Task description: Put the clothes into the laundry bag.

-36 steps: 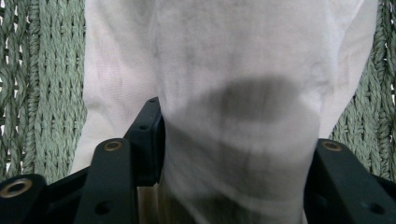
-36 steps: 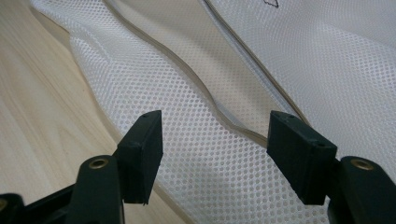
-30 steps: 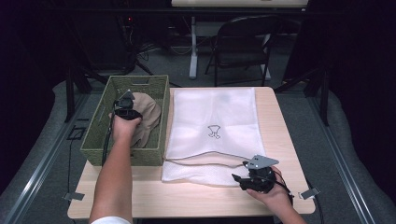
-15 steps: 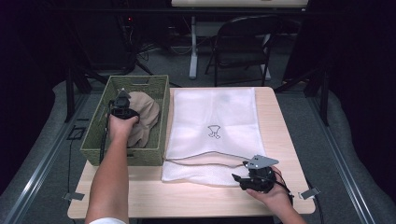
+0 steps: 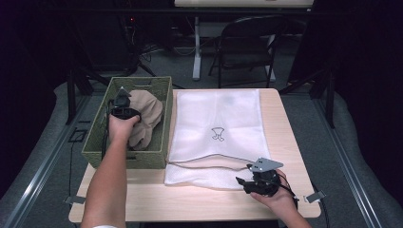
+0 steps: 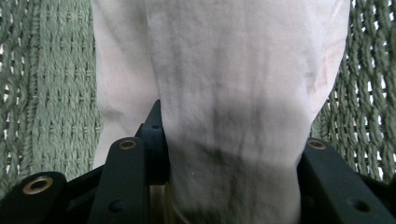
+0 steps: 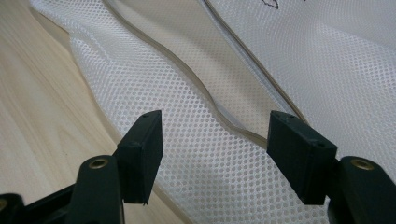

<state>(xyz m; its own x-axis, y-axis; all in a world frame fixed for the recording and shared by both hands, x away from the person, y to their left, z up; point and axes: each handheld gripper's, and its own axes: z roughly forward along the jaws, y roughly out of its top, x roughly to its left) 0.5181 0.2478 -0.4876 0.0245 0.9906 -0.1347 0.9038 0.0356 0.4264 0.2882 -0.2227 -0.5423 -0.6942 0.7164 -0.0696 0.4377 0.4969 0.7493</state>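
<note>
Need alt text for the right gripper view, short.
The right gripper, jaws open, hovers over the edge of a white mesh bag lying on a light wooden table; the bag's opening seam curves between the jaws.

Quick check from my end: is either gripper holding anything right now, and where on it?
The left gripper clamps a bunched fold of the beige cloth garment inside the green woven basket. The right gripper is open, holding nothing, over the white mesh laundry bag.
</note>
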